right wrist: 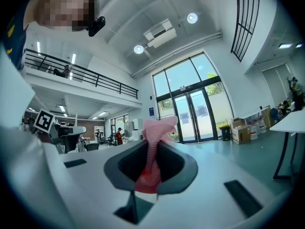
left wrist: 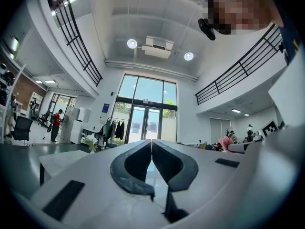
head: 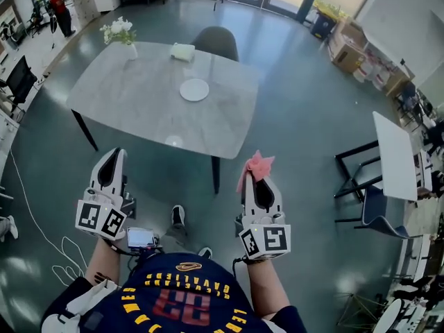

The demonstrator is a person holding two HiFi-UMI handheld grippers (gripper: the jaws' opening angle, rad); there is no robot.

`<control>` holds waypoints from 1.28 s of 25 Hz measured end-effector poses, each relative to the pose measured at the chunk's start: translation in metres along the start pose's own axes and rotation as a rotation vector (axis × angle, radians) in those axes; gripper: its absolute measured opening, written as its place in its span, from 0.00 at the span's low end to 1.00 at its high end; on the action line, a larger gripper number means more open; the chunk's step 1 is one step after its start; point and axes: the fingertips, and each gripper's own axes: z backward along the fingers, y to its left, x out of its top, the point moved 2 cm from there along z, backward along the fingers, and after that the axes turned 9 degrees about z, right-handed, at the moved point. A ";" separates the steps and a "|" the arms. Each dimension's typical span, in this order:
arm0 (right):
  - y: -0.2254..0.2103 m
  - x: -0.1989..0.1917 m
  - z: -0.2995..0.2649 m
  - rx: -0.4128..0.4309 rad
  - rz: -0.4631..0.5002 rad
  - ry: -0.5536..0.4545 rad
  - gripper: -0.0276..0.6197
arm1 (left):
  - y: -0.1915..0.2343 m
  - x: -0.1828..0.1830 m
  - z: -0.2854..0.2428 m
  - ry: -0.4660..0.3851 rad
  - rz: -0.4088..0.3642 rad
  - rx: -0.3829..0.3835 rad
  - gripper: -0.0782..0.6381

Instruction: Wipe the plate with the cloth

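Observation:
A white plate (head: 194, 89) lies on the grey marble table (head: 139, 109), far ahead of both grippers. My right gripper (head: 258, 174) is shut on a pink cloth (head: 258, 164) that sticks up past its tips; the cloth (right wrist: 153, 147) hangs pinched between the jaws in the right gripper view. My left gripper (head: 111, 159) is shut with nothing in it, its jaws (left wrist: 151, 149) meeting in the left gripper view. Both grippers are held low over the floor, well short of the table, and both point up toward the glass doors.
A vase of white flowers (head: 120, 32) and a white box (head: 183, 51) stand at the table's far side, with a dark chair (head: 216, 41) behind. A white desk (head: 395, 155) and chair stand at the right. A person (head: 60, 9) stands far left.

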 end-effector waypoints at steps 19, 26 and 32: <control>0.017 -0.038 -0.220 -0.055 -0.003 0.122 0.11 | 0.162 -0.012 -0.184 0.067 0.064 -0.058 0.12; -0.001 -0.055 -0.248 -0.055 -0.011 0.159 0.11 | 0.165 -0.035 -0.222 0.103 0.084 -0.071 0.12; -0.029 -0.082 -0.288 -0.019 -0.043 0.170 0.11 | 0.162 -0.051 -0.259 0.130 0.056 -0.045 0.12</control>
